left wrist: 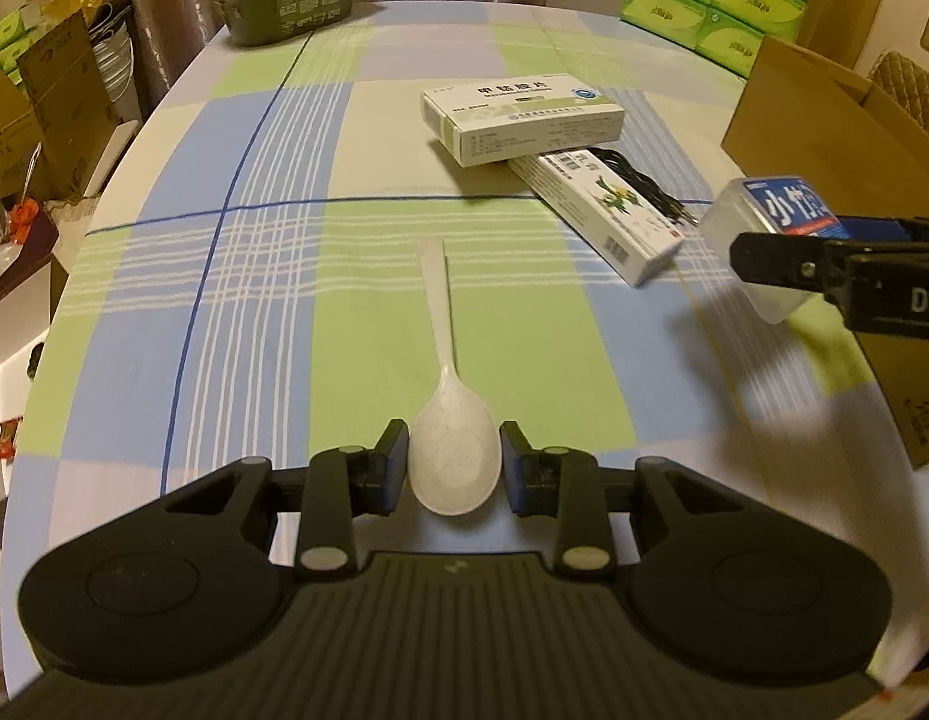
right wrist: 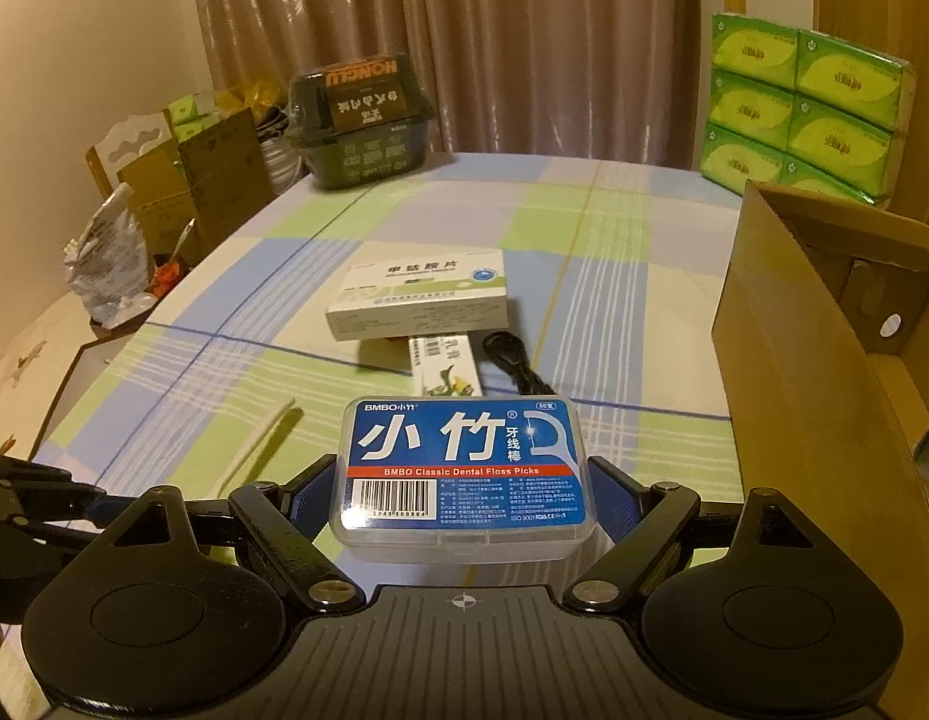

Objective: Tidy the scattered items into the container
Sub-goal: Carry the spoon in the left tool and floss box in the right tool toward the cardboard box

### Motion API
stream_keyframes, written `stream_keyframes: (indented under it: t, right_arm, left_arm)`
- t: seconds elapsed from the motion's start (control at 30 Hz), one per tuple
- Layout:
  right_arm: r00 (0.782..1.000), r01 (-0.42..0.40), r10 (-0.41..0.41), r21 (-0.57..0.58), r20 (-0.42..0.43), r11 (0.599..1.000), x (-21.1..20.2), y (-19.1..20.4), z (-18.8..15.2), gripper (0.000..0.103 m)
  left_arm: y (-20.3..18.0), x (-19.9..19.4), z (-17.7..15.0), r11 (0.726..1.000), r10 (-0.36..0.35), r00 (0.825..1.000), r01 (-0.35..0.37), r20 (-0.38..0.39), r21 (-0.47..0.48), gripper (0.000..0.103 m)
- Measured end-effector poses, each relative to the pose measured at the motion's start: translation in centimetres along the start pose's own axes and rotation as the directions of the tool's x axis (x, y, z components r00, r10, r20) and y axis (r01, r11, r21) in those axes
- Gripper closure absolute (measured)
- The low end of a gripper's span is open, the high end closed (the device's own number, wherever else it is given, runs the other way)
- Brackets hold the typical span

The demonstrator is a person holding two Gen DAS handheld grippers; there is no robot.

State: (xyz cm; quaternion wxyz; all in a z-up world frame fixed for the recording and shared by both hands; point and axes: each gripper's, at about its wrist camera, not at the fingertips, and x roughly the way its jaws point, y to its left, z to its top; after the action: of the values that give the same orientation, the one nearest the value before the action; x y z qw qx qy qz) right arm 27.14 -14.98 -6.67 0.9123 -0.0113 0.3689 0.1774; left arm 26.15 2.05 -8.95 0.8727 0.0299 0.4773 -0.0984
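- Left gripper (left wrist: 454,468): low centre of the left wrist view, pointing steeply down at the table. Fingers narrow, closed on the bowl of the spoon, one pad against each side.
- White plastic spoon (left wrist: 449,420): bowl between the left pads, handle running toward 12 o'clock over a green square of the cloth. In the right wrist view only the handle (right wrist: 257,447) shows, at about 9 o'clock from the floss box.
- Right gripper (right wrist: 461,501): fingers wide, blue pads pressed on the two short ends of the dental floss pick box. In the left wrist view it enters from 3 o'clock (left wrist: 782,252).
- Dental floss pick box (right wrist: 461,468): clear plastic case, blue label, carried above the cloth, label up.
- White medicine box (left wrist: 524,117): flat on the table at 12 to 1 o'clock from the spoon, one edge resting on the long carton.
- Long white carton with a plant print (left wrist: 602,213): partly under the medicine box, slanting toward 4 o'clock.
- Black cable (left wrist: 638,180): coiled just beside the long carton, on its 2 o'clock side.
- Open cardboard box (right wrist: 794,324): at the table's edge, 3 o'clock in the right wrist view.
- Checked tablecloth (left wrist: 272,312): blue, green and white.
- Dark food tub (right wrist: 359,126): far edge, 11 o'clock.
- Green tissue packs (right wrist: 806,114): stacked at 1 o'clock, behind the cardboard box.
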Motion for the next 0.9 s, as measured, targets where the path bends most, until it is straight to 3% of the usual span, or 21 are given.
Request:
stream_keyframes:
  t: [0.9]
  right_arm:
    - [0.998,0.055,-0.055,0.003,0.043,0.998,-10.1,0.7,-3.4,0.02]
  left_arm:
    - [-4.7,-10.6,-4.5,0.999,-0.041,0.994,0.041,0.097,0.001,0.076]
